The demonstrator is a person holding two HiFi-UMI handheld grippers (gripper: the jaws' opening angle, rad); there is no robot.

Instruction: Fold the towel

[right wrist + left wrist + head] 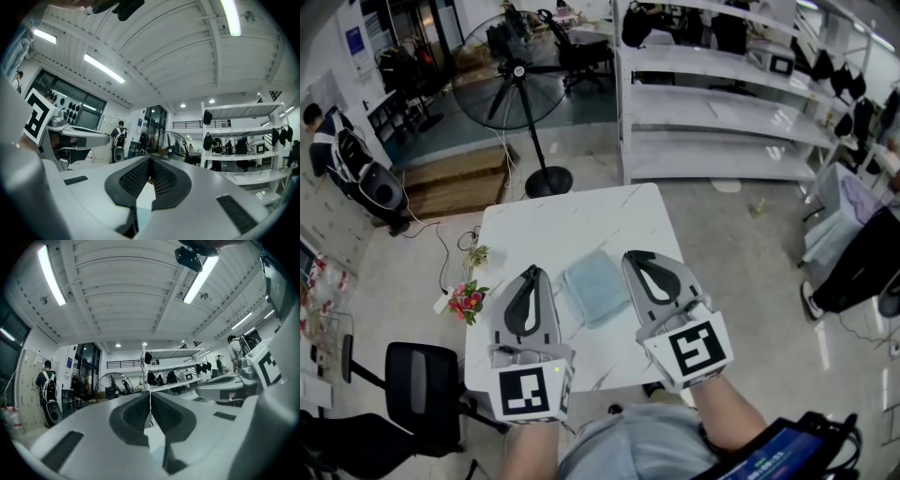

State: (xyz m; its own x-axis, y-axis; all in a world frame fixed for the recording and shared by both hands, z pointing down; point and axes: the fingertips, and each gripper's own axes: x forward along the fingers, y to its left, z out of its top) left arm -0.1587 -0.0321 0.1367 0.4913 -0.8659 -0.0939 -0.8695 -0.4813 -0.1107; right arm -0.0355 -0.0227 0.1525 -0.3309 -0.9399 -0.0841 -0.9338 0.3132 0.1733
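While I hold both grippers over the near half of the white table, the light blue towel lies folded flat on it, in the gap between them and just beside each. My left gripper has its jaws pressed together on nothing (likewise the right gripper).

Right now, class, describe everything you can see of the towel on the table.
The towel is soft, pale blue-green cloth, seemingly already folded into a compact rectangle and turned slightly askew. It lies flat on the white marbled table, toward the person's side. In the head view it shows between the left tongs and the right tongs; both are shut and empty, neither gripping it.
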